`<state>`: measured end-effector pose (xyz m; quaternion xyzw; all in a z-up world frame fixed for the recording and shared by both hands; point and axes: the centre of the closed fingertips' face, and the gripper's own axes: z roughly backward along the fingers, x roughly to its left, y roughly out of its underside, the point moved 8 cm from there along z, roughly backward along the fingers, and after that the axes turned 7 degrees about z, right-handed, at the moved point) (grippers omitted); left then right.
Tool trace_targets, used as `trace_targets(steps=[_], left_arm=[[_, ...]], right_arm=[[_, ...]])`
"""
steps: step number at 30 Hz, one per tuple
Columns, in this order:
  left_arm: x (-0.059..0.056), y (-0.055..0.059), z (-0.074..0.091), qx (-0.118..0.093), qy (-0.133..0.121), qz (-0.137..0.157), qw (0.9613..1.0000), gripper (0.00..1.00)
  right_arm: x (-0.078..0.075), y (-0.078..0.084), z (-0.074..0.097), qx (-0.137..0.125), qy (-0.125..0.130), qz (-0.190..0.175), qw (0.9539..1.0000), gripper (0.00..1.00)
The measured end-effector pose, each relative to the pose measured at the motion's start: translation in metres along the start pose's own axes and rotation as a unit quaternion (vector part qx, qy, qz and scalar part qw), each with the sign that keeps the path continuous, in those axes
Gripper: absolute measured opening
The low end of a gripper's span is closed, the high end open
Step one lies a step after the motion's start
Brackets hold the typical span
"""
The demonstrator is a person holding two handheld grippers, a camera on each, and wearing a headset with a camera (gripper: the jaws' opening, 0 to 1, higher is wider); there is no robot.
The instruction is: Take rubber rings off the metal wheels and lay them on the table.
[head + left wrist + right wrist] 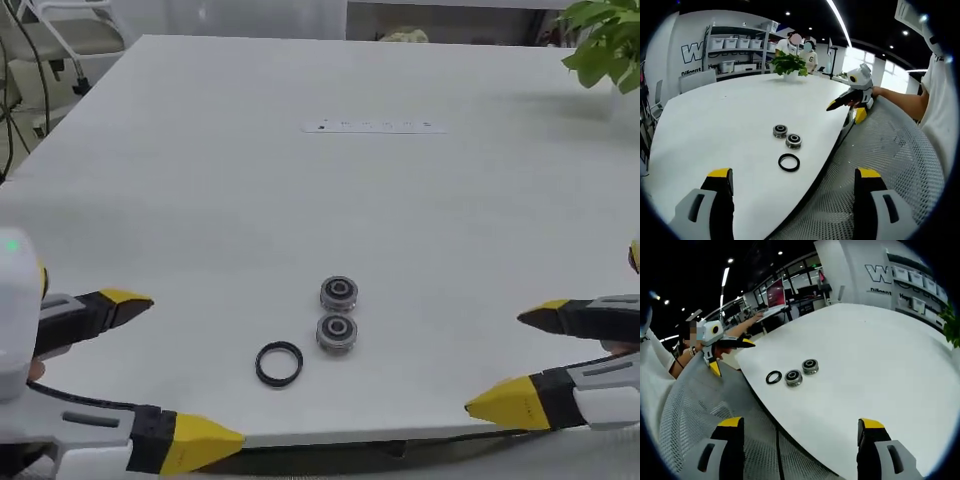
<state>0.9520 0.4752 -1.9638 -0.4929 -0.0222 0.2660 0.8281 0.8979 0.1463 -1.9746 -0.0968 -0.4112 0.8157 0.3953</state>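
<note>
White table point(300, 180), wall shelving point(735, 50)

Person's left gripper point(165, 370) sits low on the left, jaws spread wide, yellow tips pointing inward toward the right gripper point(518, 360). The right gripper is also spread wide, tips pointing left, and both are empty. In the left gripper view a bare forearm point(900, 100) runs back from the right gripper to a white sleeve point(940, 95).

Colours on the white bench point(200, 200)
Black rubber ring point(279, 364); silver-grey metal wheels point(339, 293), dark centres; left hand-held gripper point(185, 370) and right hand-held gripper point(500, 362) yellow-tipped; green plant point(605, 45) far right.
</note>
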Motion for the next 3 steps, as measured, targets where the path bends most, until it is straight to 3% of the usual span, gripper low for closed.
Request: trace_targets(steps=[3], left_arm=[[-0.0001, -0.0003, 0.0001, -0.005, -0.001, 0.009, 0.9999, 0.99]], right_arm=[[-0.0013, 0.0, 0.0017, -0.004, 0.009, -0.006, 0.9999, 0.92]])
